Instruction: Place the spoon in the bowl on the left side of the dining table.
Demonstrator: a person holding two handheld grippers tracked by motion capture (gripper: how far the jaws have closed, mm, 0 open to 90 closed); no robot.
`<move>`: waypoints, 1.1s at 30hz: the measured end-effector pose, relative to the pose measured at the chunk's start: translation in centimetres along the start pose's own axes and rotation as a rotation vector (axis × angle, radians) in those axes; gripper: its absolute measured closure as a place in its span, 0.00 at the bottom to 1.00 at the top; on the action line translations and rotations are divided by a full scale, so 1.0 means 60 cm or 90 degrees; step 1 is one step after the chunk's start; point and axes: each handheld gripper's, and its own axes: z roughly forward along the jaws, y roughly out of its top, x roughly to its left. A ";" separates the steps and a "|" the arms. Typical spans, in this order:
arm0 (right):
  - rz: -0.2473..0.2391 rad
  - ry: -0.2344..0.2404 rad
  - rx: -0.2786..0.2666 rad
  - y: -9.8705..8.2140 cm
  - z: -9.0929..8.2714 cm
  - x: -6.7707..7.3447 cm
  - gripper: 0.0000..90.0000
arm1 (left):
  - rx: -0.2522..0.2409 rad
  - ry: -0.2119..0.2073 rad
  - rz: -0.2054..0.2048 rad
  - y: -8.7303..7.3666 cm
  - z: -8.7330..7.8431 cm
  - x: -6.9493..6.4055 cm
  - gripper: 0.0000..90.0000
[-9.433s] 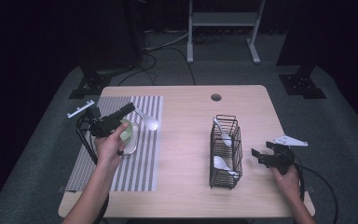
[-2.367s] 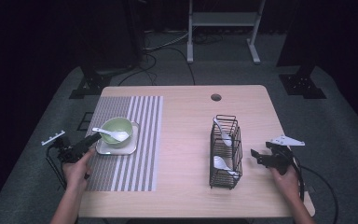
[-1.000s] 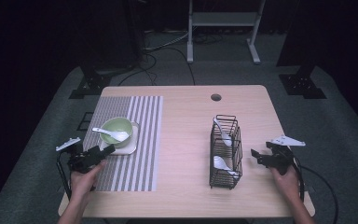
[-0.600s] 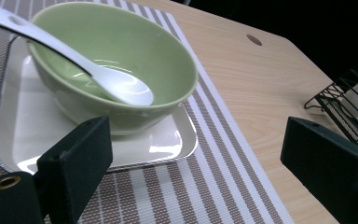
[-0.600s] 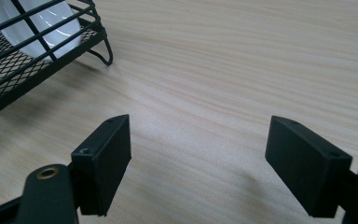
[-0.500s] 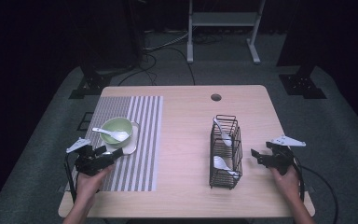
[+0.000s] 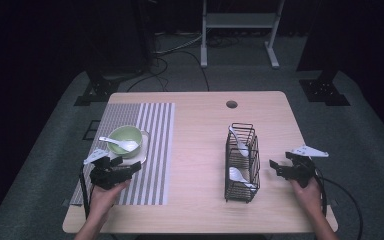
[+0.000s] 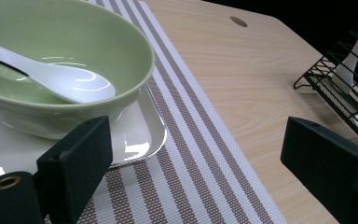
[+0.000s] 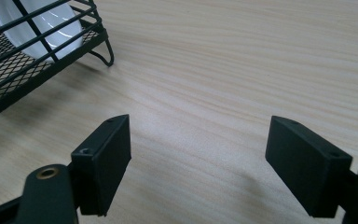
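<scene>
Both hands idle: left gripper [image 7: 130, 169] gapes empty at lower left beside the bowl [image 7: 125, 141] cradling its spoon [image 7: 118, 143], right gripper [image 7: 279, 167] open by the rack [image 7: 242, 161]

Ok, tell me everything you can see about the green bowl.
The bowl is pale green, glossy, ceramic-looking, round with sloping sides, and upright. It sits on a small white tray with rounded corners, which lies on the striped mat at the table's left. A white spoon rests inside, its scoop on the bottom and its handle leaning over the rim. No food shows in it. The left gripper hovers open just near it, not touching.
</scene>
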 end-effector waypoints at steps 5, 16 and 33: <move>-0.001 -0.002 -0.001 0.000 0.000 0.000 0.23 | 0.008 -0.015 0.003 -0.003 0.011 -0.011 0.09; 0.001 -0.001 -0.004 0.000 -0.001 0.000 0.23 | 0.030 -0.042 0.033 -0.004 0.040 -0.046 0.09; 0.001 -0.001 -0.007 -0.001 -0.002 0.000 0.23 | 0.055 -0.071 0.058 -0.011 0.076 -0.084 0.09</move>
